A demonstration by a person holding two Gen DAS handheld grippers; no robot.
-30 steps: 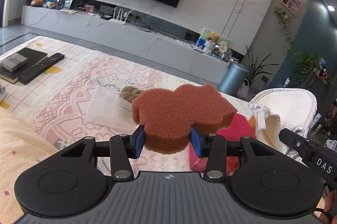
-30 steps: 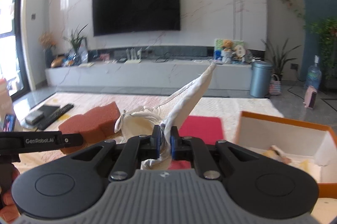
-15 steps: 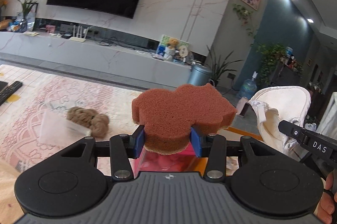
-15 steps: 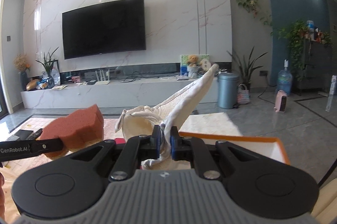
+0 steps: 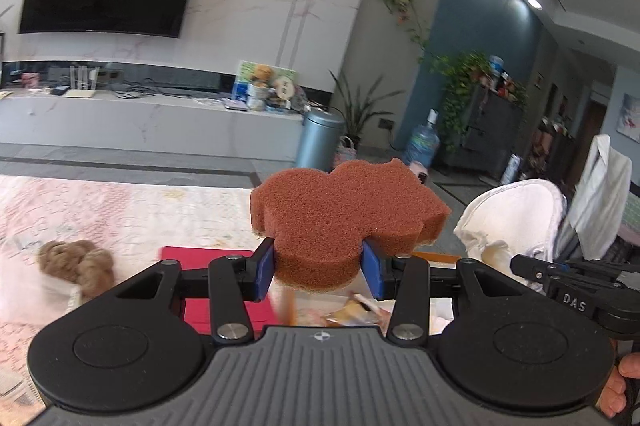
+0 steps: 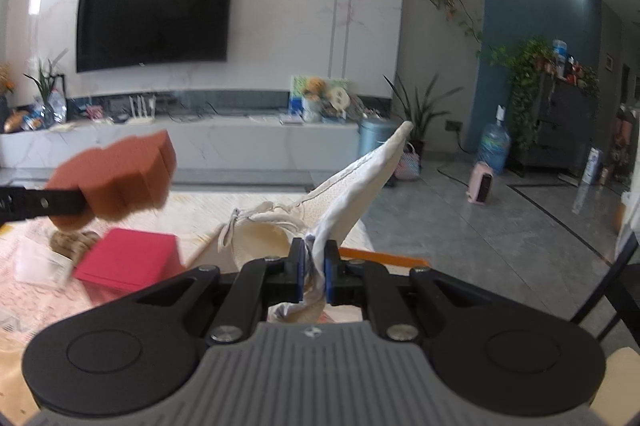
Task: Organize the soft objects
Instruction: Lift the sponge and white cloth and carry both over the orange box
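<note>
1. the left gripper [image 5: 319, 268] pinches one brown sponge [image 5: 344, 214] between its blue pads, holding it in the air over an orange-rimmed box [image 5: 436, 258] whose inside is mostly hidden.
2. the sponge looks light and springy; the pads dent its narrow waist, which seems a sound place to grip, since the lobes on either side stop it sliding out.
3. the right gripper [image 6: 313, 272] is pressed nearly together on one cream fabric shoe [image 6: 340, 198], nipping a thin fold so the rest sticks up and forward.
4. the shoe looks limp and floppy, and would likely sag or swing; a hold nearer its bulk might steady it.
5. on the patterned cloth [image 5: 120, 210] i count one brown knitted bundle [image 5: 76, 264] and one red box [image 6: 128, 260], well apart from both tools.
</note>
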